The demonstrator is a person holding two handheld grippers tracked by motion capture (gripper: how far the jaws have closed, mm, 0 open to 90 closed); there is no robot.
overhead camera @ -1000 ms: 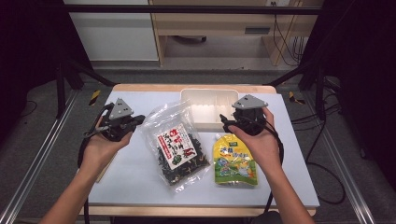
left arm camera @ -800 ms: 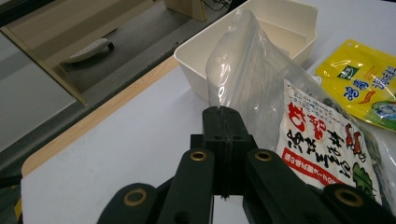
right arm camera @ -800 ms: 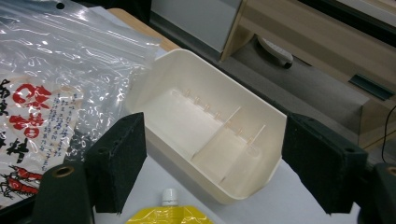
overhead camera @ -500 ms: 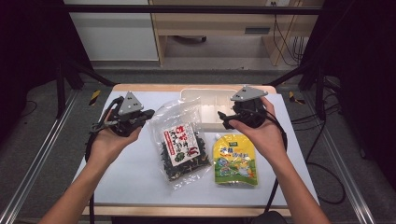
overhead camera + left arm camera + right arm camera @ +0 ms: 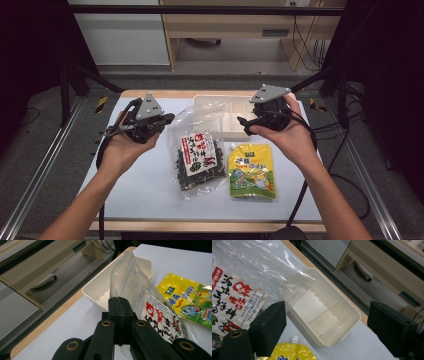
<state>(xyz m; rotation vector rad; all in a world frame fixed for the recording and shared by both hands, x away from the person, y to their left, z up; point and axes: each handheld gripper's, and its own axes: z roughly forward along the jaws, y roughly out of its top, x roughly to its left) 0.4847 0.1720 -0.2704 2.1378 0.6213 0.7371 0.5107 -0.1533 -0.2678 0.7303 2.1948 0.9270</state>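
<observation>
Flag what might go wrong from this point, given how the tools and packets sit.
1. The left tool is shut with the clear seaweed bag right beside its jaws; whether any film is pinched is unclear, so a pull could slip or tear it.
2. The bag's top edge drapes over the white divided tray, so dragging it could shift the tray.
3. The open right tool hovers near the yellow pouch and could nudge it.

Clear seaweed bag (image 5: 198,152) lies flat beside yellow spouted pouch (image 5: 251,164).

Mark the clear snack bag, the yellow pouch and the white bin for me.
clear snack bag (image 5: 198,150), high view, on its printed label.
yellow pouch (image 5: 251,170), high view, middle of its front.
white bin (image 5: 347,305), right gripper view, on its far wall.
</observation>
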